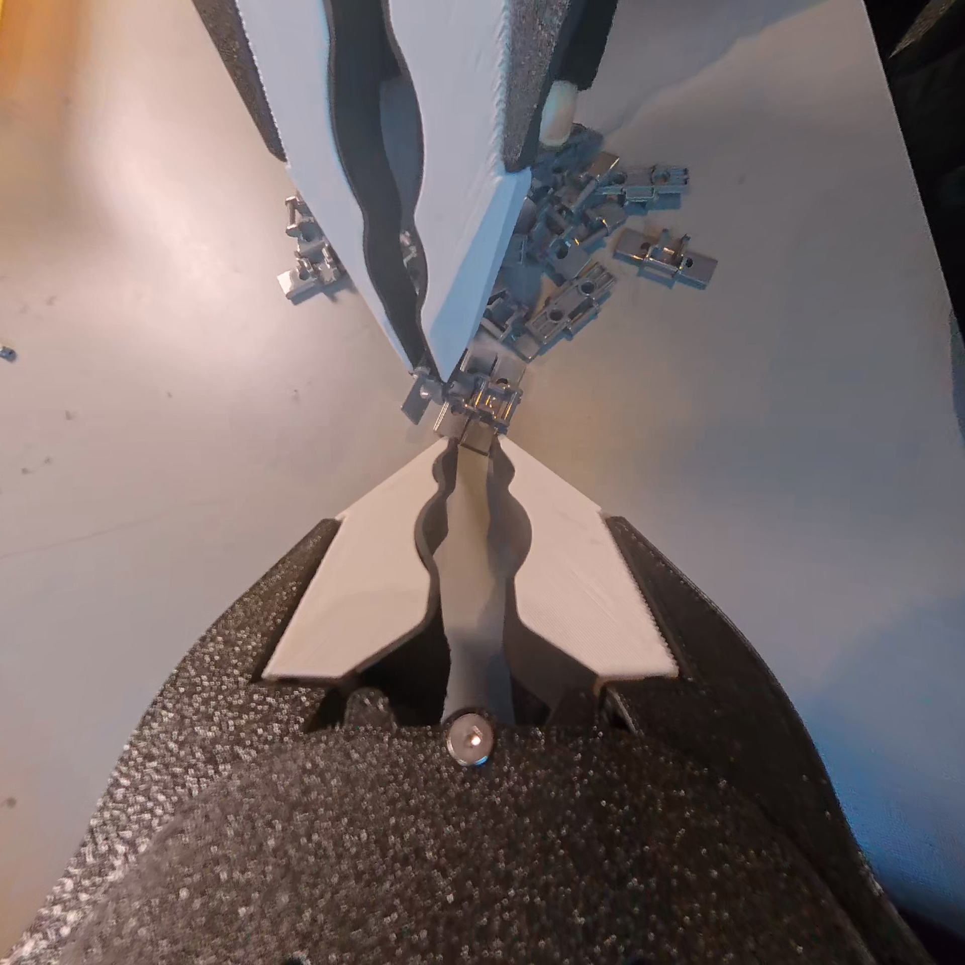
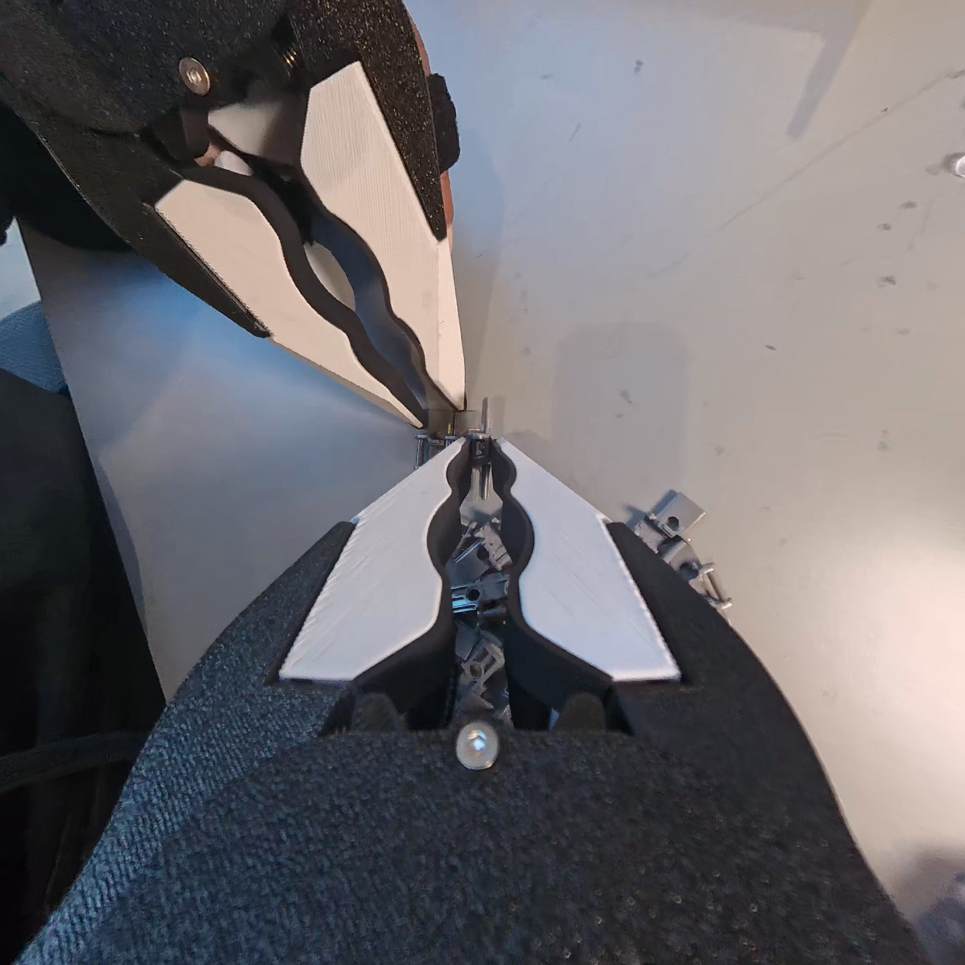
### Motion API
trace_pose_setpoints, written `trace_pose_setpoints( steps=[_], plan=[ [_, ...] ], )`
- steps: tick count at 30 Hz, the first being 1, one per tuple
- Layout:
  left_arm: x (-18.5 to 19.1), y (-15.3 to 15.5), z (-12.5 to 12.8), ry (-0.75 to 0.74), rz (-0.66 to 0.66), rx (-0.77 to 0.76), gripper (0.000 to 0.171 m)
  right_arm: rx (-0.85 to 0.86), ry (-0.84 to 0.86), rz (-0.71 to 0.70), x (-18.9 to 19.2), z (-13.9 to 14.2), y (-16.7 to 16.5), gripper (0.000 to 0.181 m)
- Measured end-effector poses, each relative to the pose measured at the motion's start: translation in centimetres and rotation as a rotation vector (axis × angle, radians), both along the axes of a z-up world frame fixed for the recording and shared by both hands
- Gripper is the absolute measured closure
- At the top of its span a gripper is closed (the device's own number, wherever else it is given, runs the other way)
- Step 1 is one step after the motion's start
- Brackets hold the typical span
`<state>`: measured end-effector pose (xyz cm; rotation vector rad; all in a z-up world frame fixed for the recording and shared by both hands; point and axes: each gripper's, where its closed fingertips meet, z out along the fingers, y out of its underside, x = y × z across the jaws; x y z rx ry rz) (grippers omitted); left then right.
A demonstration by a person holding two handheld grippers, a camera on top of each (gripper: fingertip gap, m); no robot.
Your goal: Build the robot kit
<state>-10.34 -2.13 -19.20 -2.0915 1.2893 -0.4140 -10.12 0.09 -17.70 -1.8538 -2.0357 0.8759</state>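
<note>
Two hand-held grippers meet tip to tip over a pale, scuffed table [image 1: 156, 470]. The left gripper [image 1: 472, 444] has its jaws drawn nearly together on the flat tab of a small metal bracket [image 1: 480, 404], which sticks out just past the tips; the gap between the fingers behind the tips shows only bare table. The right gripper [image 1: 431, 373] comes in from the far side, its jaws pinched on the other end of the same bracket, so the part hangs between the two sets of tips. From the right wrist view the same meeting shows: the right gripper [image 2: 478, 441] nips a thin metal piece at its very tip, and the left gripper [image 2: 444, 410] comes down from the upper left to touch it. Beyond the left tips, to their right and partly hidden under the right gripper's body, lies a loose pile [image 1: 569, 250] of like brackets, heaped and overlapping straight on the table; no container is seen around them. One bracket [image 1: 663, 258] lies apart just right of the pile. A small cluster [image 1: 308, 261] of brackets lies on the other side of the right gripper's fingers. A tiny dark speck [image 1: 8, 354] sits far left. A fingertip [image 1: 556, 117] shows beside the right gripper's body.
</note>
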Motion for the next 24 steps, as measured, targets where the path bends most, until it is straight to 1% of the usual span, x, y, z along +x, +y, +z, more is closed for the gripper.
trace_pose_setpoints(
  steps=[8,11,13,15,24],
  plan=[
    [0.2,-0.1,0.0,0.015,0.011,-0.001,0.164,0.048,-0.048,0.016,0.2,-0.1,0.0,0.175],
    [0.2,-0.2,0.0,0.016,0.003,0.005,0.165,0.054,-0.047,0.009,0.2,0.2,0.1,0.175],
    [0.3,-0.2,0.3,-0.006,0.001,0.005,0.161,0.055,-0.052,0.009,0.4,0.3,0.0,0.175],
    [0.5,-0.2,0.6,-0.022,-0.006,0.016,0.160,0.054,-0.064,0.014,0.6,0.1,-0.2,0.175],
    [1.2,-0.3,0.2,-0.002,-0.015,0.025,0.161,0.086,-0.078,-0.003,0.7,-0.2,0.0,0.175]
  ],
)
